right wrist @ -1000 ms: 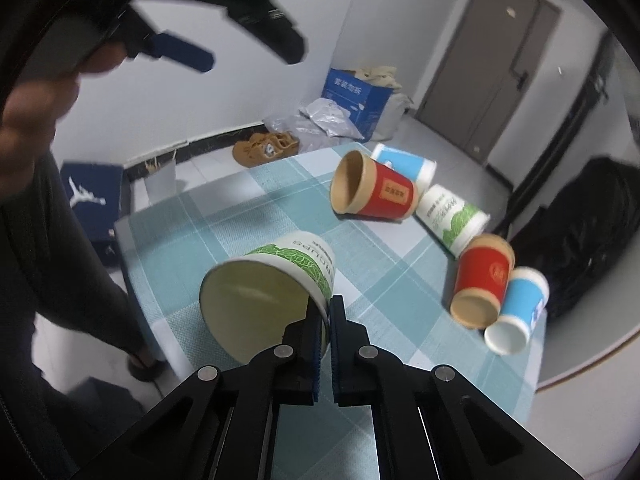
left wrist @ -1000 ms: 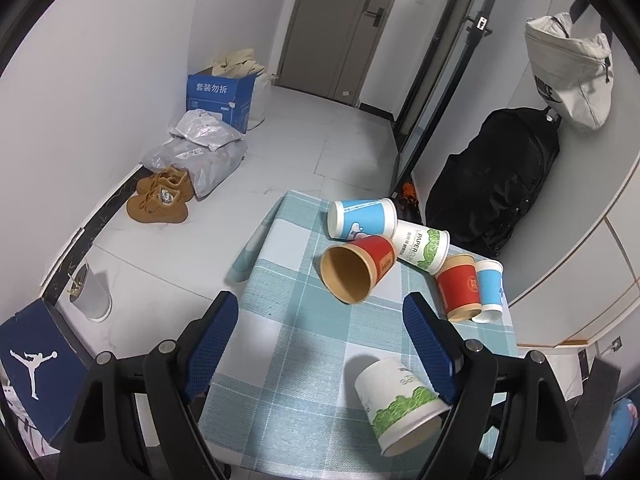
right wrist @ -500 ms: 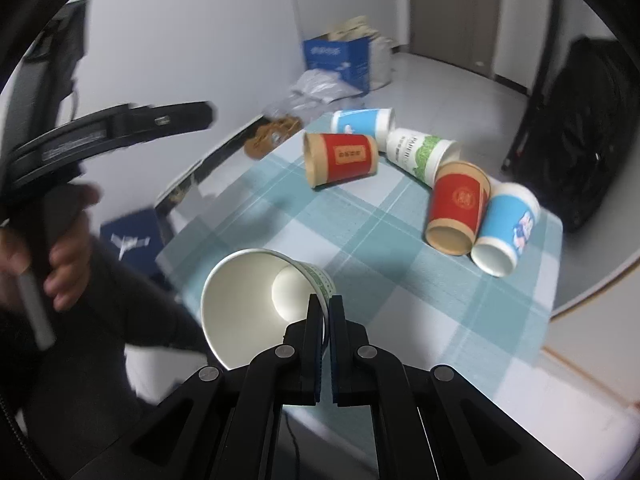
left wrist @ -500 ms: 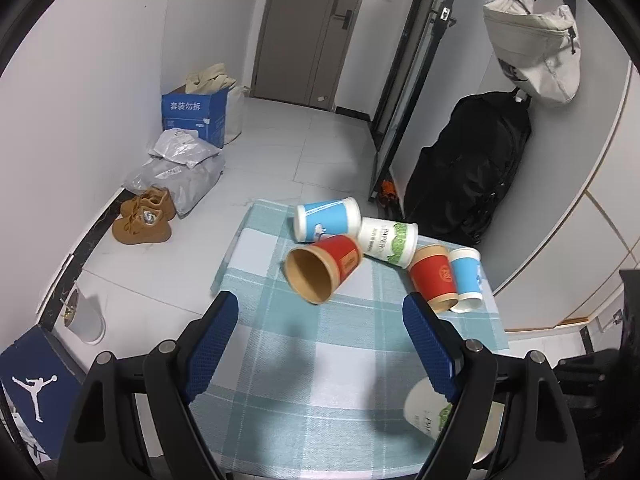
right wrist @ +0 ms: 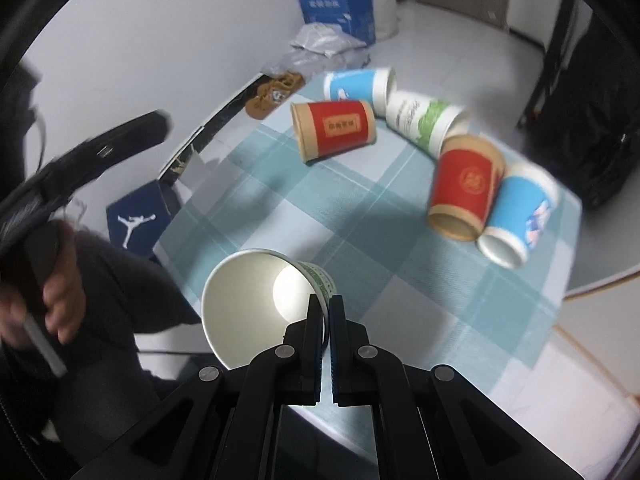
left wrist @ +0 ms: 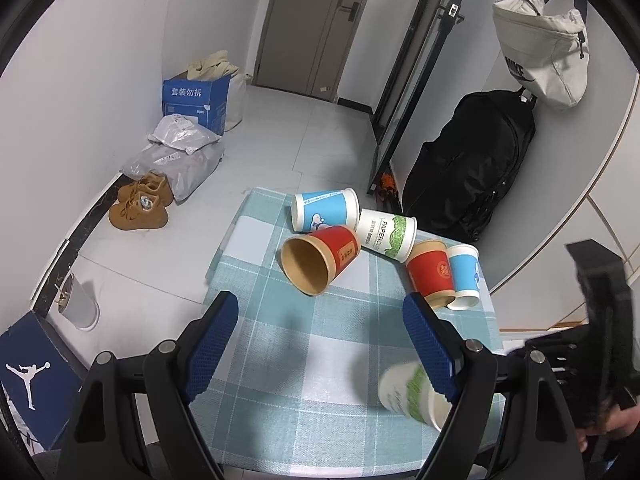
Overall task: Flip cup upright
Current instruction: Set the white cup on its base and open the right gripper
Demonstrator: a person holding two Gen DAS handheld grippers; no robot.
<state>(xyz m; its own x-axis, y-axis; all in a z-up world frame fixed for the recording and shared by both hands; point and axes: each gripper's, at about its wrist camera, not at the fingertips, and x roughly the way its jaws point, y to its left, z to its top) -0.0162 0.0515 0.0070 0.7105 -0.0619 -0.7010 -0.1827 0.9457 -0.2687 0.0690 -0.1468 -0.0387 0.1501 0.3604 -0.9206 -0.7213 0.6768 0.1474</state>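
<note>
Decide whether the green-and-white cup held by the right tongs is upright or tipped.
Tipped. The green-and-white cup shows its open mouth and inner base sideways, rim pinched by the right tongs.

A table (left wrist: 280, 364) covered in a teal-and-white checked cloth carries five paper cups on their sides. A red cup (left wrist: 318, 258) lies in front of a blue cup (left wrist: 325, 210); a green-print cup (left wrist: 387, 233), another red cup (left wrist: 430, 276) and another blue cup (left wrist: 464, 275) trail to its right.
</note>
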